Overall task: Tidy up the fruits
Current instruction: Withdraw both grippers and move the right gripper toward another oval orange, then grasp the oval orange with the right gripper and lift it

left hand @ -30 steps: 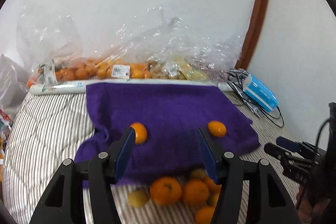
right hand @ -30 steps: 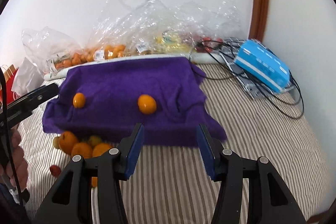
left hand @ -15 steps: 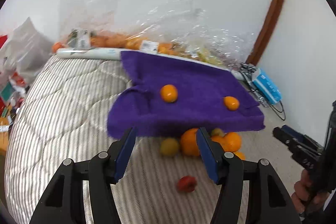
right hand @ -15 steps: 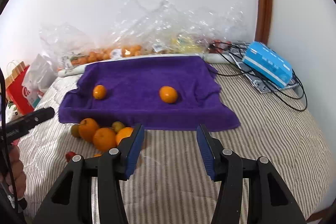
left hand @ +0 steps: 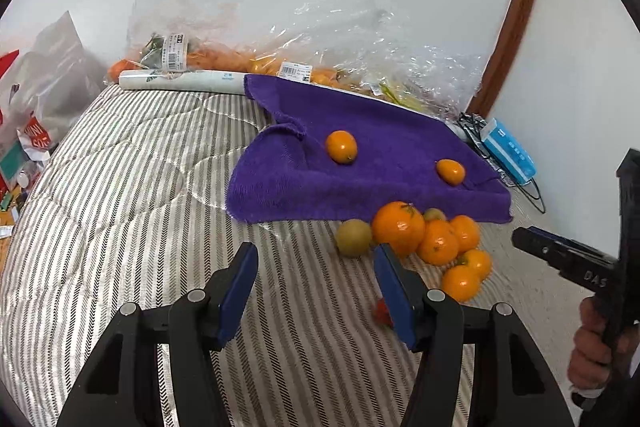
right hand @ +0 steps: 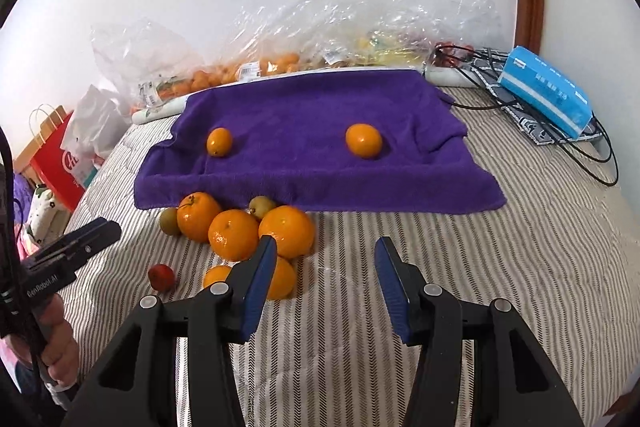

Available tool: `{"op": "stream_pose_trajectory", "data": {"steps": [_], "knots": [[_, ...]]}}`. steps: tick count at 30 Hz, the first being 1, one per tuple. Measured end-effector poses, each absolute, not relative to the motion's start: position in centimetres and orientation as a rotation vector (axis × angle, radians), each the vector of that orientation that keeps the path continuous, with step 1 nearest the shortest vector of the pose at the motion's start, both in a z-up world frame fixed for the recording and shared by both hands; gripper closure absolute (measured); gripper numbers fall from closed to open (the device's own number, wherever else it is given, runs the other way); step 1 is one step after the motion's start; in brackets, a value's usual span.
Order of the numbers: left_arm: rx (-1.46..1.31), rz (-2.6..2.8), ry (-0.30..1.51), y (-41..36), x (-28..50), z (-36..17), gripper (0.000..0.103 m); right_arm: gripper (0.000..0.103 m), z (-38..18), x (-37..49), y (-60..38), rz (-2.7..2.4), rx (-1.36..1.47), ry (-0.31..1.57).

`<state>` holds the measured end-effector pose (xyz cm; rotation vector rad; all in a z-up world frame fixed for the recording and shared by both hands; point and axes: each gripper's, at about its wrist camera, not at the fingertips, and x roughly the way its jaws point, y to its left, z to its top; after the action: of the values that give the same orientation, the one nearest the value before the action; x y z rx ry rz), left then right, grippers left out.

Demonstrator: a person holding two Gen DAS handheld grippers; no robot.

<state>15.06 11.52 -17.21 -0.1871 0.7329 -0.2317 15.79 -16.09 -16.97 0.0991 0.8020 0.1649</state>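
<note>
- Two small oranges sit on the purple towel (right hand: pixel 320 115), well apart: one to its left (right hand: pixel 219 141), one to its right (right hand: pixel 363 140). That looks like the only sorting done so far.
- A heap of oranges (right hand: pixel 240 231) with two greenish fruits (right hand: pixel 262 206) lies on the striped bed (right hand: pixel 520 267), touching the towel's near edge; a small red fruit (right hand: pixel 161 276) lies apart.
- The left gripper (left hand: pixel 316 291) and right gripper (right hand: pixel 325 277) both have jaws parted and hold nothing, hanging just beside the heap.
- Most fruit remains unplaced.
</note>
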Motion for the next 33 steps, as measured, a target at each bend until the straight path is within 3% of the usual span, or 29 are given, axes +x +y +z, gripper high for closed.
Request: {"op": "stream_pose_trajectory", "data": {"steps": [13, 17, 33], "knots": [[-0.218, -0.214, 0.773, 12.2, 15.7, -17.9, 0.045, 0.056, -18.8, 15.9, -13.5, 0.261, 0.050, 0.832], [-0.207, -0.214, 0.780, 11.9, 15.8, -18.0, 0.045, 0.066, -19.6, 16.1, -12.7, 0.268, 0.020, 0.846], [-0.176, -0.333, 0.755, 10.6, 15.0, -17.5, 0.045, 0.067, -21.1, 16.8, -12.0, 0.276, -0.051, 0.867]]}}
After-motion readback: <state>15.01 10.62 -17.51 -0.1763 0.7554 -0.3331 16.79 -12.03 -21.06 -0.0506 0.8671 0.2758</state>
